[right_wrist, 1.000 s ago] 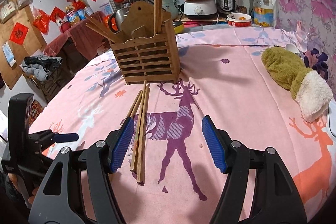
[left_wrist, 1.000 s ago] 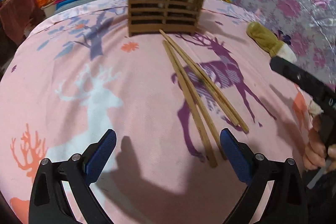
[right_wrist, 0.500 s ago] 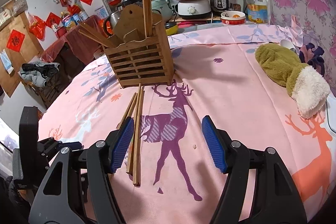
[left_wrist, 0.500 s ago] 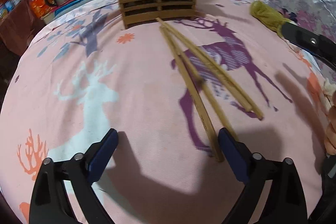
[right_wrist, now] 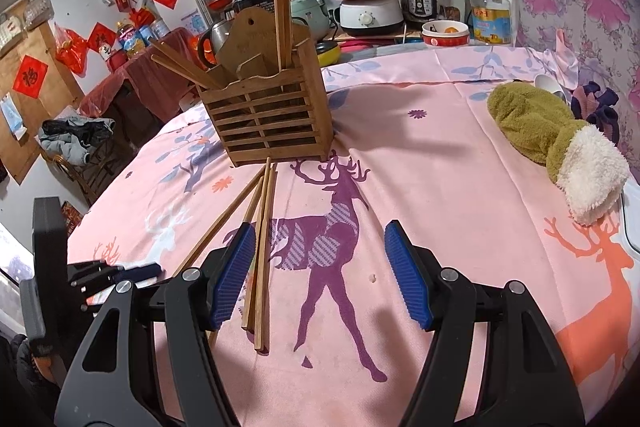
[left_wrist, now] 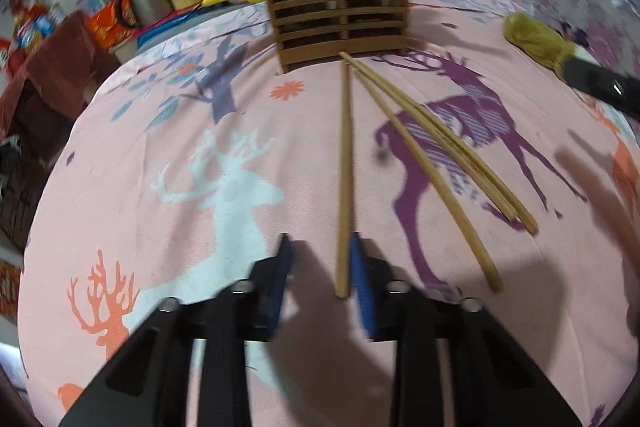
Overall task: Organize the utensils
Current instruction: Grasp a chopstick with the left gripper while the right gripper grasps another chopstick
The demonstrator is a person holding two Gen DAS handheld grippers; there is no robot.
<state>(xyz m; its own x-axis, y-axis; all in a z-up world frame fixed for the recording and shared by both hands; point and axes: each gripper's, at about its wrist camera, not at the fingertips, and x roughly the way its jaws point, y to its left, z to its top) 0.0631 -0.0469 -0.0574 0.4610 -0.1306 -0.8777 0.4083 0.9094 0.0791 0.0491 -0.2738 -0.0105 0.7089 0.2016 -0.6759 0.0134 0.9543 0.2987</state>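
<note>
A slatted wooden utensil holder [left_wrist: 340,15] [right_wrist: 268,119] stands at the far middle of the table with chopsticks in it. Several loose wooden chopsticks lie in front of it. My left gripper [left_wrist: 320,267] has narrowed around the near end of one chopstick [left_wrist: 345,167], which touches the right pad; a gap stays on the left. Three others [left_wrist: 432,155] fan to the right. My right gripper [right_wrist: 320,267] is open and empty above the table, with the chopsticks [right_wrist: 262,247] by its left pad.
A pink deer-print cloth [right_wrist: 440,187] covers the table. A green and white plush mitt [right_wrist: 552,143] lies at the right. Cookers, bottles and pots [right_wrist: 400,7] crowd the counter behind. The left gripper's body [right_wrist: 48,267] shows at the lower left of the right wrist view.
My left gripper has shifted right and narrowed its jaws around one chopstick, which has swung away from the others. My right gripper has stayed open and moved little.
</note>
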